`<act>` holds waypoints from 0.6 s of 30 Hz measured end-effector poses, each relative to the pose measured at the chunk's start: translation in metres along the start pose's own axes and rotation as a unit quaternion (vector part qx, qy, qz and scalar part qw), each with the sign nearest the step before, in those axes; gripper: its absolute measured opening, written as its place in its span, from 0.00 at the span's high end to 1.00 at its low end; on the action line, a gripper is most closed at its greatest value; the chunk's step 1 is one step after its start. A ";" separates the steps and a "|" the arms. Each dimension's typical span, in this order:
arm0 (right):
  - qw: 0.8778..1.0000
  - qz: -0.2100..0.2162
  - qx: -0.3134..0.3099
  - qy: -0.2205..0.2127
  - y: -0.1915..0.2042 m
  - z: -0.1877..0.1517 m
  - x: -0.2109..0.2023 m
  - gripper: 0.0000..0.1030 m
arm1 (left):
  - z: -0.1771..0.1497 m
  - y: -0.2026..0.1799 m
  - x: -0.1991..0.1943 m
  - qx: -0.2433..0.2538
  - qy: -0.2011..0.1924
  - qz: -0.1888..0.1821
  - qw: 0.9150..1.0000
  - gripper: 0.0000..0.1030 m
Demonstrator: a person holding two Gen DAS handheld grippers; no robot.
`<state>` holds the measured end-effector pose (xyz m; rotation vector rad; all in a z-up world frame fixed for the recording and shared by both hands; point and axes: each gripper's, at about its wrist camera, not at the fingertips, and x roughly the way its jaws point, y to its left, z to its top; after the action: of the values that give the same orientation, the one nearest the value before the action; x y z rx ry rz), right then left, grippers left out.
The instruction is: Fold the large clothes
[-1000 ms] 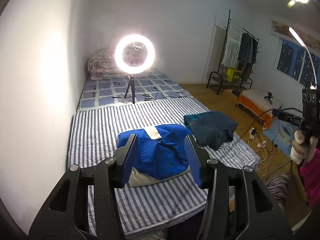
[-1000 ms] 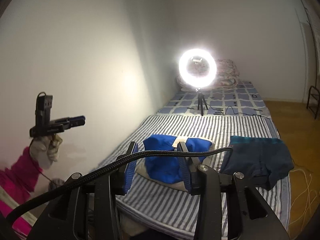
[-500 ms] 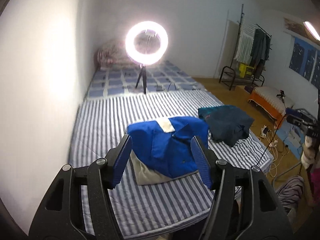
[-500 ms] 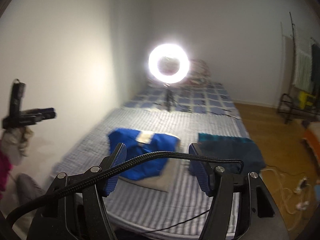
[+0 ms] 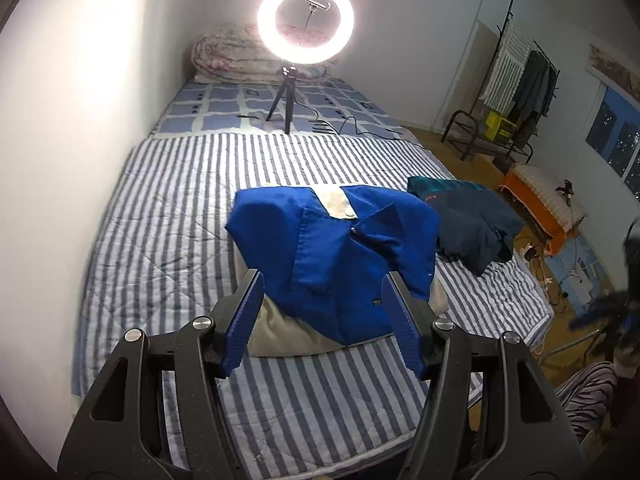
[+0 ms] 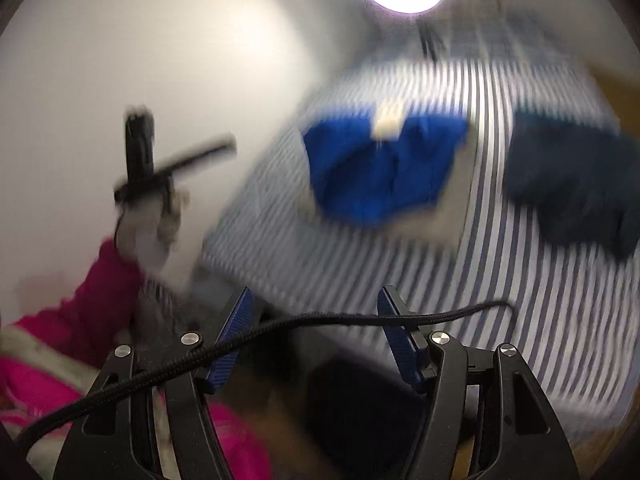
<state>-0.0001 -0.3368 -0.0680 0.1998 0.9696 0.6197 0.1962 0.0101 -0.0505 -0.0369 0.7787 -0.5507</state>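
Note:
A bright blue garment (image 5: 340,248) lies bunched on top of a beige one on the striped bed cover (image 5: 180,216); in the blurred right wrist view the blue garment (image 6: 380,168) shows too. A dark teal garment (image 5: 472,224) sits folded to its right, and the same dark teal garment (image 6: 568,184) appears in the right wrist view. My left gripper (image 5: 322,278) is open, above the near edge of the bed, apart from the cloth. My right gripper (image 6: 315,291) is open and holds nothing, off the bed's corner. From that side the left gripper (image 6: 228,147) shows, held by a gloved hand with a pink sleeve.
A lit ring light (image 5: 306,20) on a tripod stands mid-bed, with a rolled quilt (image 5: 228,56) behind it. The wall runs along the bed's left. A clothes rack (image 5: 516,80), an orange stool (image 5: 536,200) and floor cables (image 5: 560,276) lie to the right. A black cable (image 6: 360,318) crosses my right gripper's fingers.
Both grippers opened wider and sank toward the bed. The right one tipped downward and its view is now blurred. The garments have not moved.

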 end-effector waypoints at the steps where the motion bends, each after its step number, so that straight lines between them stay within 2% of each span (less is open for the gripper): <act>1: 0.999 -0.026 0.007 0.039 -0.008 -0.013 0.008 0.38 | 0.000 0.001 0.003 0.000 0.001 -0.001 1.000 0.39; 3: 0.993 -0.058 0.025 0.098 -0.025 -0.034 0.016 0.38 | -0.001 0.005 0.010 -0.002 0.006 -0.005 1.000 0.39; 6: 0.978 -0.115 0.047 0.165 -0.052 -0.062 0.019 0.38 | 0.001 0.012 0.016 -0.009 0.008 -0.008 1.000 0.39; 8: 0.959 -0.190 0.029 0.209 -0.066 -0.078 0.012 0.38 | 0.001 0.015 0.019 -0.012 0.008 -0.007 1.000 0.39; 10: 0.939 -0.242 0.006 0.242 -0.076 -0.089 0.007 0.38 | 0.003 0.018 0.021 -0.014 0.006 -0.008 1.000 0.39; 12: 0.908 -0.320 -0.016 0.270 -0.089 -0.096 0.004 0.38 | 0.005 0.018 0.022 -0.014 0.004 -0.007 1.000 0.39; 13: 0.896 -0.345 -0.022 0.279 -0.095 -0.098 0.002 0.38 | 0.005 0.019 0.021 -0.015 0.004 -0.007 1.000 0.39; 14: 0.891 -0.353 -0.025 0.285 -0.099 -0.098 -0.001 0.38 | 0.006 0.019 0.021 -0.017 0.003 -0.008 1.000 0.39; 17: 0.888 -0.345 -0.047 0.300 -0.100 -0.099 -0.009 0.38 | 0.009 0.021 0.022 -0.022 0.000 -0.008 1.000 0.39; 18: 0.894 -0.330 -0.050 0.299 -0.098 -0.096 -0.011 0.38 | 0.008 0.022 0.022 -0.023 -0.001 -0.009 1.000 0.39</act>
<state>-0.0439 -0.4331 -0.1564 -0.4343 1.4979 0.0818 0.2246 0.0166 -0.0639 -0.0862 0.7906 -0.5490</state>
